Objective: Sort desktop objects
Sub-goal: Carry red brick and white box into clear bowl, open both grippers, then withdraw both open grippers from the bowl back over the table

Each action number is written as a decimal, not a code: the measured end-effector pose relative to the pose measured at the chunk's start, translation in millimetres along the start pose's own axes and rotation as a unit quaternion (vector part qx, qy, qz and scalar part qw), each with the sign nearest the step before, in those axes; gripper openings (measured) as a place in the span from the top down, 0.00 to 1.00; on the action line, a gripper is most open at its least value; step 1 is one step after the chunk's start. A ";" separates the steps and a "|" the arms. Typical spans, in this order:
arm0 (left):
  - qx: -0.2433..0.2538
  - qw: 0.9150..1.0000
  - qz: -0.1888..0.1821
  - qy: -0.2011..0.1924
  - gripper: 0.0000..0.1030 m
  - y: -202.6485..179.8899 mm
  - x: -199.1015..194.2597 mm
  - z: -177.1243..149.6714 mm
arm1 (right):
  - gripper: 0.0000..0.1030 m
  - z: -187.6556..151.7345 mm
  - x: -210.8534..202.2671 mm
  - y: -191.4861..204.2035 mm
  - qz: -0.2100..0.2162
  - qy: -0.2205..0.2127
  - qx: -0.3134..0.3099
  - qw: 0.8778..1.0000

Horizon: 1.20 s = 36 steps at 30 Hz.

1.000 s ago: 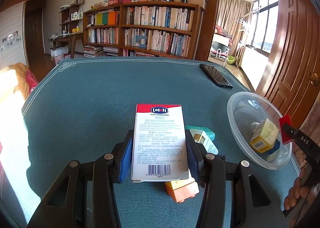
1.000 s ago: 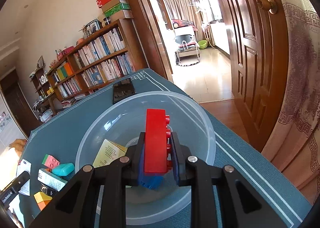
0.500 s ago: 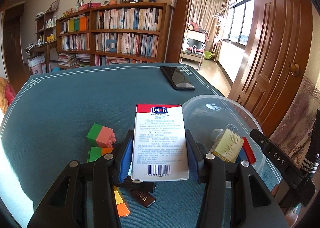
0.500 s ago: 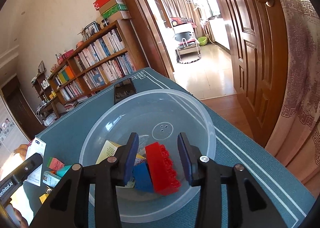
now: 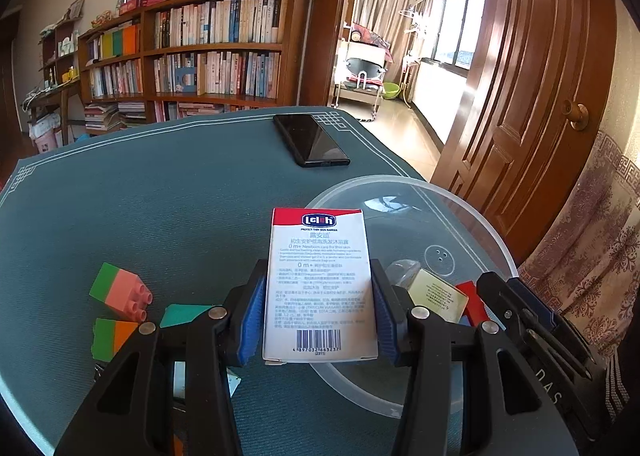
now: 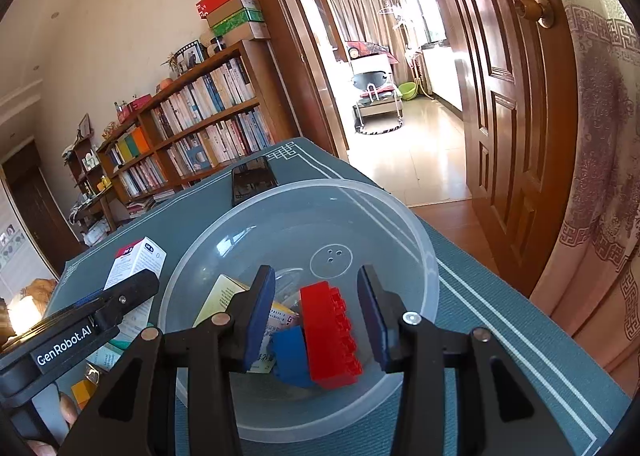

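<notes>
My left gripper (image 5: 318, 276) is shut on a white carton with a red top (image 5: 318, 256), held upright above the table at the near left rim of the clear plastic bowl (image 5: 460, 199). The right wrist view shows the same carton (image 6: 138, 260) just left of the bowl (image 6: 360, 191). My right gripper (image 6: 316, 280) hangs open over the bowl. Below its fingers, free of the pads, a red brick (image 6: 330, 332) lies in the bowl. It leans on a blue brick (image 6: 290, 356), beside a yellow box (image 6: 224, 296).
A black phone (image 5: 312, 139) lies at the far side of the teal table mat. A green-pink brick (image 5: 120, 290), a green-orange brick (image 5: 110, 336) and a teal piece (image 5: 184, 314) sit left of my left gripper. The bowl stands near the table's right edge, by a wooden door.
The right gripper opened and dropped the red brick into the bowl. The left gripper carried the carton to the right, up to the bowl's rim.
</notes>
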<state>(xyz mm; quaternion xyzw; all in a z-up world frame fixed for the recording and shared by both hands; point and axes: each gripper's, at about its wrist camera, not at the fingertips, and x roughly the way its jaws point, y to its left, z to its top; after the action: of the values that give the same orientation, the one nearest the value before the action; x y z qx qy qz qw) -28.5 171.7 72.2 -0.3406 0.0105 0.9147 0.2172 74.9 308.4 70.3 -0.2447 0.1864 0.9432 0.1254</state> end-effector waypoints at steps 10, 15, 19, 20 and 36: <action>0.013 0.999 0.004 -0.038 0.28 1.2 -12.2 -1.4 | 0.33 -5.8 -3.6 7.9 -0.017 -0.014 -0.021 1.000; 0.013 0.997 0.034 -0.062 0.24 10.3 -26.2 1.5 | 0.31 -8.3 -3.2 13.3 -0.025 -0.017 -0.036 0.999; -0.001 0.996 0.048 -0.073 0.24 21.2 -36.9 3.2 | 0.31 -11.0 -0.6 15.8 -0.032 -0.014 -0.042 0.999; -0.007 0.996 0.052 -0.074 0.24 26.3 -39.4 4.0 | 0.31 -11.4 -0.1 16.4 -0.035 -0.013 -0.044 0.998; -0.114 0.983 0.118 -0.077 0.24 108.2 -67.8 -14.5 | 0.26 -16.9 -13.5 35.9 -0.038 -0.055 -0.091 0.994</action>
<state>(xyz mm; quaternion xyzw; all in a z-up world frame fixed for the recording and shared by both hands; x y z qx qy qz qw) -17.6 44.8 89.7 -0.2876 -0.0708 0.9528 0.0672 81.7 267.2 73.9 -0.2099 0.0832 0.9629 0.1480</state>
